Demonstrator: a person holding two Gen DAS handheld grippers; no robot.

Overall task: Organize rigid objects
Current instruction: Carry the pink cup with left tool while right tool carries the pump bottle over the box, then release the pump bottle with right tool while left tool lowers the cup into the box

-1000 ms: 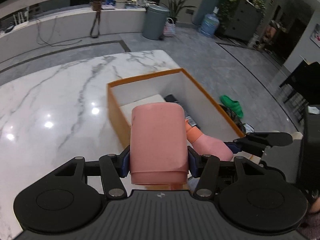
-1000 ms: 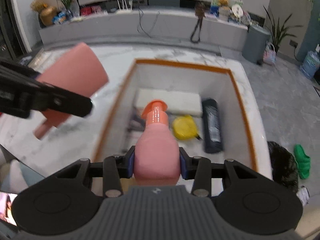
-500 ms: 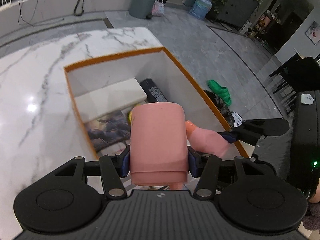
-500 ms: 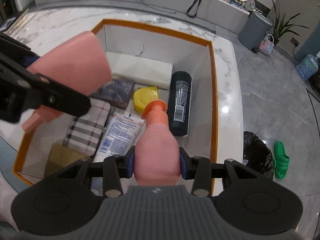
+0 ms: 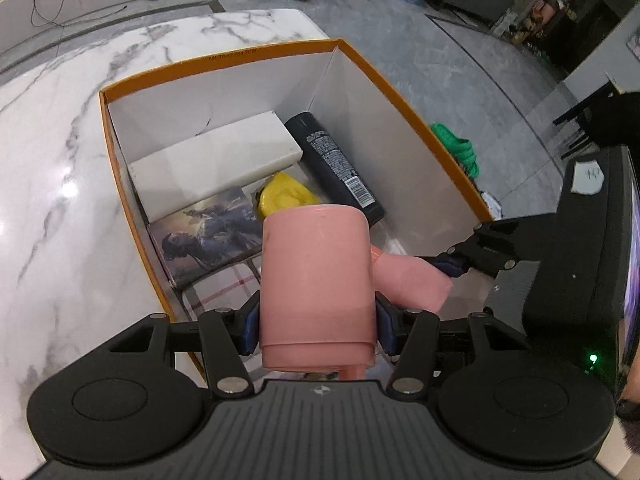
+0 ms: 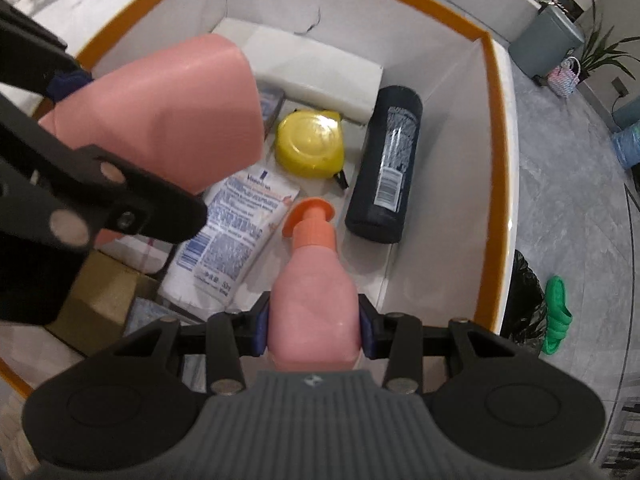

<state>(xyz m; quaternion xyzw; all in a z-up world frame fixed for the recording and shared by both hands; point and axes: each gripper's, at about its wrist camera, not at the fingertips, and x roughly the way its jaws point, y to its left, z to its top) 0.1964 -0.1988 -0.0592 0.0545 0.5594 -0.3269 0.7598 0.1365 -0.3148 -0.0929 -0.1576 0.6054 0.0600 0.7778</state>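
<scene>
The left tool (image 5: 318, 320) is clamped on a pink cup (image 5: 316, 280), held above the orange-rimmed box (image 5: 256, 56) on the marble bench (image 5: 60, 200). The right tool (image 6: 314, 326) is clamped on a pink pump bottle (image 6: 314, 300), its orange pump (image 6: 310, 220) pointing down into the box beside a black bottle (image 6: 386, 164) and yellow tape measure (image 6: 310, 144).

Glossy marble table (image 5: 60, 208) — matt cardboard box (image 5: 360, 128).
</scene>
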